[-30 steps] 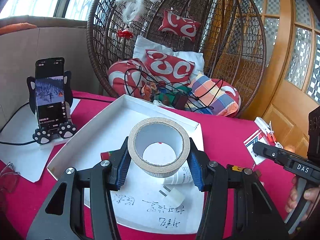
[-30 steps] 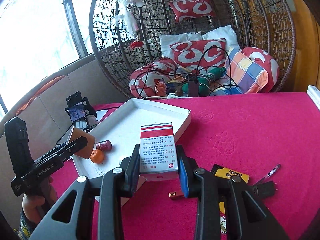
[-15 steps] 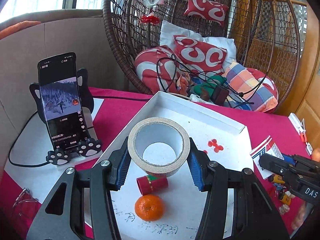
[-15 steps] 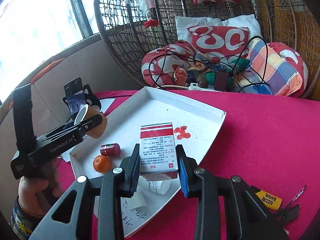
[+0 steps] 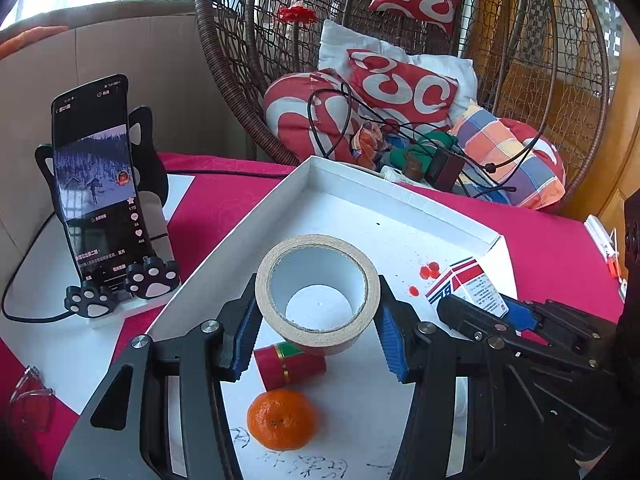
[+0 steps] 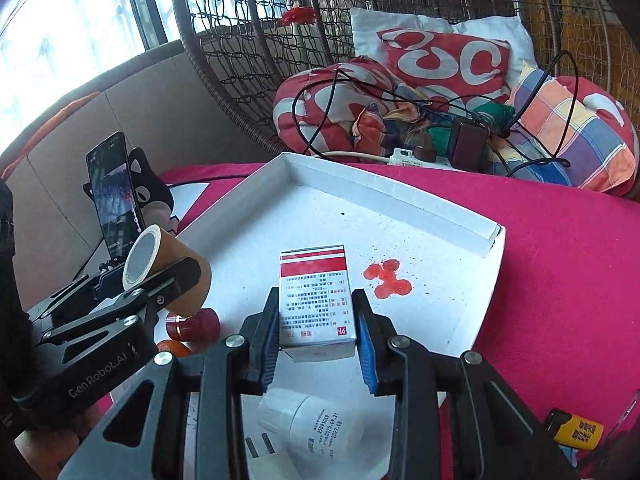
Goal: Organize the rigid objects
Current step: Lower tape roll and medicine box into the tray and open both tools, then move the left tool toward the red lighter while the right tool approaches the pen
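**Over the white tray, two loads wait to be set down**

Above a white tray [image 6: 460,220] on a pink-covered table [image 6: 560,260], the left gripper [image 5: 318,320] is clamped across the outer wall of a roll of tape [image 5: 318,290], its open core facing up, apparently so it can be lowered flat. The right gripper [image 6: 316,328] grasps a red-and-white medicine box [image 6: 316,300] by its narrow sides, printed face up. Both are carried clear of the tray floor, over bare space. Already lying inside are a tangerine [image 5: 280,420], a small red canister [image 5: 290,364] on its side and a white bottle [image 6: 320,432], suggesting the tray is the collection point. A yellow lighter [image 6: 576,432] lies outside on the cloth.
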